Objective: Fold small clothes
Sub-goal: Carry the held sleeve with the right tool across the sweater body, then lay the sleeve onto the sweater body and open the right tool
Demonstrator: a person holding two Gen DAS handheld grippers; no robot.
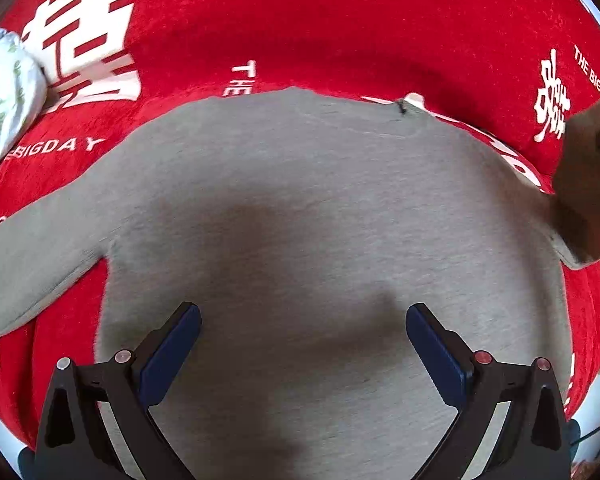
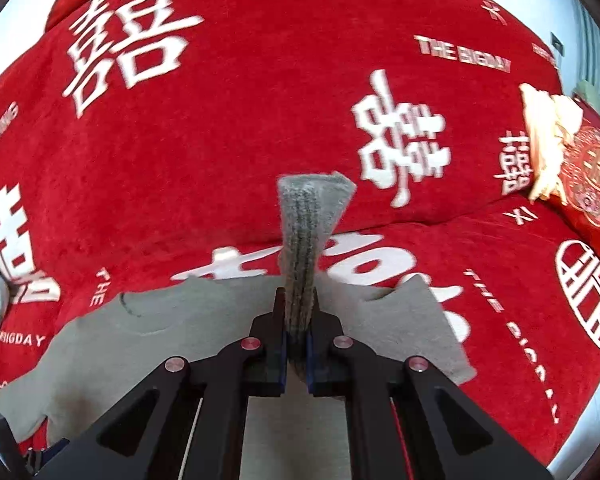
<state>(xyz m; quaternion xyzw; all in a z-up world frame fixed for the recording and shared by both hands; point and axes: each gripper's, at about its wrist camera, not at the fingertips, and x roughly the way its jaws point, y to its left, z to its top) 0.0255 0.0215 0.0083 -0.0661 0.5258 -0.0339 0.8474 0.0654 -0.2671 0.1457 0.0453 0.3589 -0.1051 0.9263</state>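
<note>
Meanwhile right gripper (image 2: 296, 344) jaws clamped on grey top (image 1: 300, 220) sleeve; left gripper (image 1: 303, 320) jaws apart; possibly patterned cloth (image 1: 4, 92) nearby.

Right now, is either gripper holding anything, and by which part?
The right gripper pinches the grey top by a bunched sleeve end. The left gripper hangs open over it, holding nothing.

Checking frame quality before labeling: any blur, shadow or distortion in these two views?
Left wrist: heavy fisheye bowing; soft dark shadow on the grey top ahead of the open left gripper; sleeve at the right edge blurred. Right wrist: white print on the red blanket smeared; right gripper sharp, shut on the cuff.
</note>
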